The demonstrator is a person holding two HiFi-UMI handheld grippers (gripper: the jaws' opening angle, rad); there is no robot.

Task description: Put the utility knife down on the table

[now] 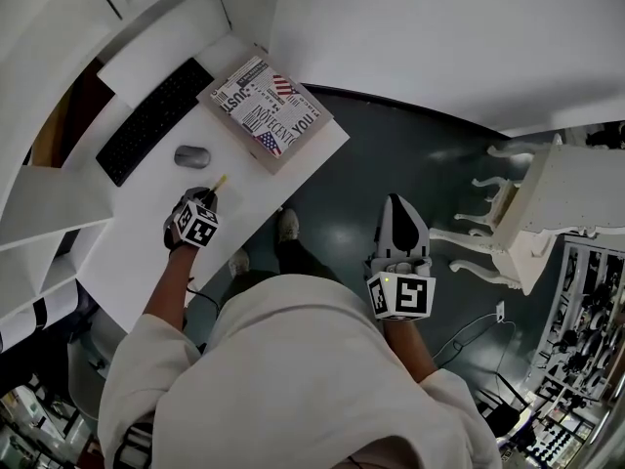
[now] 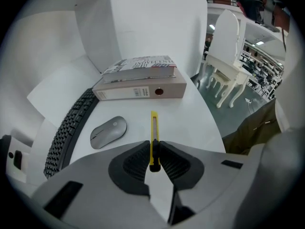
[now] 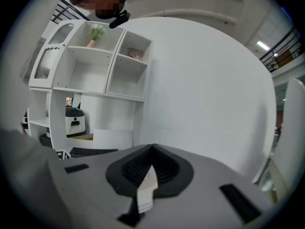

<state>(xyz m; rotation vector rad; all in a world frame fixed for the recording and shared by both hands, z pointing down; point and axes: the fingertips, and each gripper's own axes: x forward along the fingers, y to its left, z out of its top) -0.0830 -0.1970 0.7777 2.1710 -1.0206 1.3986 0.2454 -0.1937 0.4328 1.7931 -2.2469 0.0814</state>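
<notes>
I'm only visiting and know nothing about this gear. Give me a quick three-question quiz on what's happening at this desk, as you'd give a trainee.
1. True or false: the left gripper is shut on the yellow utility knife.
2. What lies on the table between the keyboard and the knife? A) a grey mouse B) a mug C) scissors
3. Fill in: the right gripper, jaws together, holds ____.
Key: 1 true; 2 A; 3 nothing.
</notes>
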